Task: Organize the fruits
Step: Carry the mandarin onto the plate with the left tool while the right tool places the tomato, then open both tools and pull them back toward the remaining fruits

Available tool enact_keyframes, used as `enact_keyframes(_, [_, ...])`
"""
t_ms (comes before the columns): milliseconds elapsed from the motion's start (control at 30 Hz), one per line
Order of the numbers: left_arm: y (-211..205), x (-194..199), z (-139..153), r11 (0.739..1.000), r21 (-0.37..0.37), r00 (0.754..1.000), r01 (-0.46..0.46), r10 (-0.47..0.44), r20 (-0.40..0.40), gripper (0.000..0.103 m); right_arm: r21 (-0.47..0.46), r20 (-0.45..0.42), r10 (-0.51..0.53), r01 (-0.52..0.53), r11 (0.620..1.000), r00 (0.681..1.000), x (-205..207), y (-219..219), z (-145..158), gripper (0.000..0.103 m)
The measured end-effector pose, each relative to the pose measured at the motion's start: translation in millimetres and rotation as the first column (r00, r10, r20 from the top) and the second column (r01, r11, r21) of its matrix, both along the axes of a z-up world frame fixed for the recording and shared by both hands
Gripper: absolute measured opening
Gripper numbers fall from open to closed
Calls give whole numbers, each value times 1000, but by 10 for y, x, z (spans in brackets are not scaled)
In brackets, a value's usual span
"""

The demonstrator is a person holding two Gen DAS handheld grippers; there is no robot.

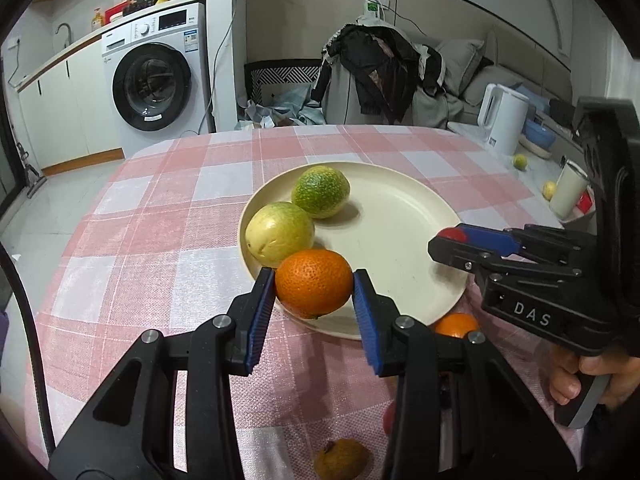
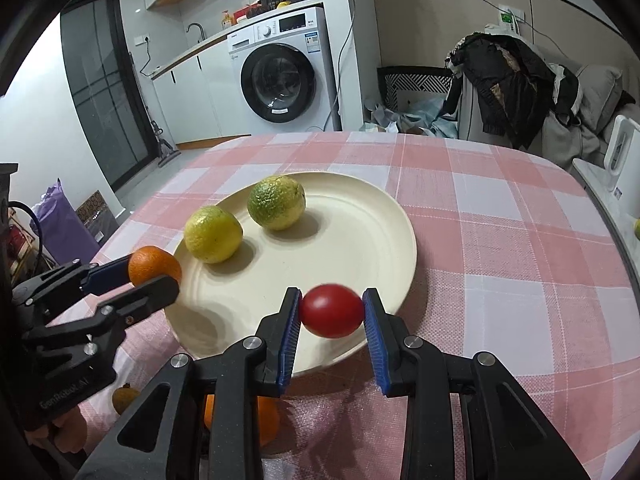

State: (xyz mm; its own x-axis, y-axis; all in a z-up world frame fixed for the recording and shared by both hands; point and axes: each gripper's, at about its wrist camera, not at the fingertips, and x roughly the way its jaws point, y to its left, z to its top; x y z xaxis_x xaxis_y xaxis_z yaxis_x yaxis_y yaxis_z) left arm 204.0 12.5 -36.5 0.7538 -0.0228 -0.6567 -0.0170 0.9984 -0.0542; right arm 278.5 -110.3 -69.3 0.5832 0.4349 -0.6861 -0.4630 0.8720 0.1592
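A cream plate (image 1: 400, 216) sits on a table under a pink-and-white checked cloth (image 1: 160, 220). On the plate's left side lie a green citrus fruit (image 1: 321, 191) and a yellow-green one (image 1: 279, 233), touching. The left gripper (image 1: 314, 284) clamps an orange (image 1: 314, 283) over the plate's near rim. The right gripper (image 2: 332, 312) grips a red tomato (image 2: 332, 311) above the plate's near edge. Off the plate, near the person, lie another orange (image 1: 456, 325) and a brownish fruit (image 1: 342, 458) — both on the cloth.

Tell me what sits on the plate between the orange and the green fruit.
A yellow fruit sits between the orange and the green fruit on the plate, clearest in the left wrist view.
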Motion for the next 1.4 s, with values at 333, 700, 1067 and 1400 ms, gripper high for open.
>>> enact_keyframes(333, [40,69,-67,1000,-16,1000,-7,7,-27,36,11,11,-8,8,1000,1000,-9,-6,6,41])
enact_keyframes(700, [39,-52,78,1000,23,1000,-10,9,23,37,15,29,-15,15,1000,999,-14,-21,33,48])
enact_keyframes(1067, [145,-381,238,999,24,996,-35,33,83,83,52,56,-38,36,998,998,-46,-84,99,80])
enact_keyframes(1400, [287,-691,314,999,-3,993,-47,47,104,102,33,97,-27,24,999,995,-134,-63,154,102])
